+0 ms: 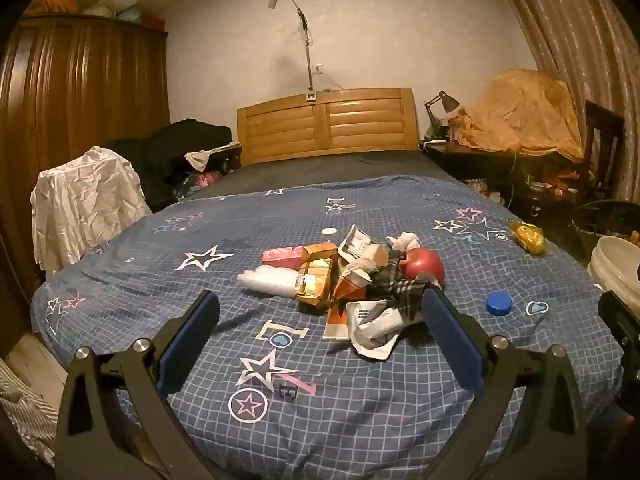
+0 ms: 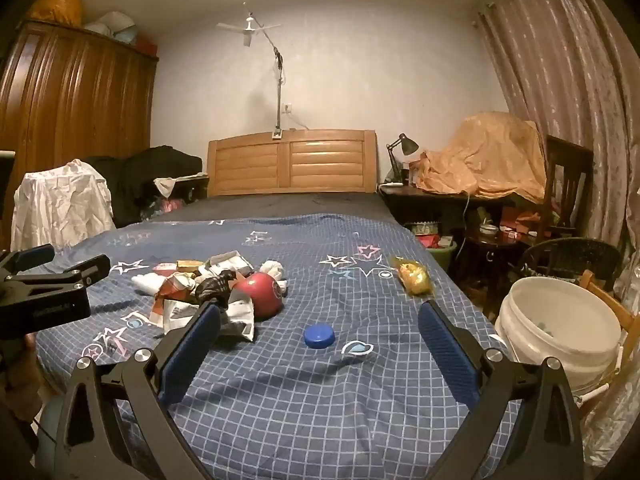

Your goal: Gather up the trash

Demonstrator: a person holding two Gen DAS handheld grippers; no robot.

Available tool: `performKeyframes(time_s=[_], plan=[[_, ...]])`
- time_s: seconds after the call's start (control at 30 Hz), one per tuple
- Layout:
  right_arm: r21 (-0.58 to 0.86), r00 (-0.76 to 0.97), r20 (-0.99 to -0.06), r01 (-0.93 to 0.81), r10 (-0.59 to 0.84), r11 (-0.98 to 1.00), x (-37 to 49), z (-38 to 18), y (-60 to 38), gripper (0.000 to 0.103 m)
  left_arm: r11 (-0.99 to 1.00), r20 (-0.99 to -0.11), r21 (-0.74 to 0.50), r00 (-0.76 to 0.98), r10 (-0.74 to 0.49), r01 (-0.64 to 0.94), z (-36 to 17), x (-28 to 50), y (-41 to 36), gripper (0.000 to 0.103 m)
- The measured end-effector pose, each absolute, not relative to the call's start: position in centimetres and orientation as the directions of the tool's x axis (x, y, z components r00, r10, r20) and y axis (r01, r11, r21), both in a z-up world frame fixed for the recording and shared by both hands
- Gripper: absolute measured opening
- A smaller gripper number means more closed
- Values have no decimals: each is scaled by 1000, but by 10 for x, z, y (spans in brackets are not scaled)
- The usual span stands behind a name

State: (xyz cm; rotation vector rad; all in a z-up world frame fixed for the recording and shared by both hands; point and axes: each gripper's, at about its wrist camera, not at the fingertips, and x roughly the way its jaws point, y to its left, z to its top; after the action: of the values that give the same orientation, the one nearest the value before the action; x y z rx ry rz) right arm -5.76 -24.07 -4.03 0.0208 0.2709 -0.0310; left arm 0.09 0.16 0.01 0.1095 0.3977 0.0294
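Two grippers, left [image 1: 320, 312] and right [image 2: 318, 322], wide open, empty. We may grab blanket [image 2: 320, 400]; pile [image 1: 352, 280] may spill.

- I count one blue bottle cap [image 2: 319, 335] near my tool.
- One red ball [image 2: 260, 293] by the pile.
- One yellow packet [image 2: 413, 277], far right.
- One white cap [image 1: 328, 231] beyond the pile.
- One white bucket [image 2: 560, 340] off the bed's right side.

Trash pile [image 1: 352, 280] ctr on bedspread [image 1: 160, 280]
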Motion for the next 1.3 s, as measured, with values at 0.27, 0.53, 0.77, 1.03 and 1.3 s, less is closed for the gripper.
performKeyframes(time_s=[0.27,0.53,0.77,1.03,1.3], plan=[[4,960,-277,36,-34,999,-53,-47,-236,98,993,-389,119,920,54,-8,-3,2,2,97],[2,959,-280,35,-33,999,-51,-49,-236,98,993,-389,120,919,55,-8,-3,2,3,97],[0,957,-288,37,-36,999,-49,-52,-235,98,993,-390,120,919,55,-9,-3,2,3,97],[0,957,-288,38,-36,999,-50,-51,-235,98,993,-389,121,919,55,-8,-3,2,3,97],[-2,956,-291,34,-34,999,-50,-52,-234,98,992,-390,123,919,56,-8,-3,2,3,97]])
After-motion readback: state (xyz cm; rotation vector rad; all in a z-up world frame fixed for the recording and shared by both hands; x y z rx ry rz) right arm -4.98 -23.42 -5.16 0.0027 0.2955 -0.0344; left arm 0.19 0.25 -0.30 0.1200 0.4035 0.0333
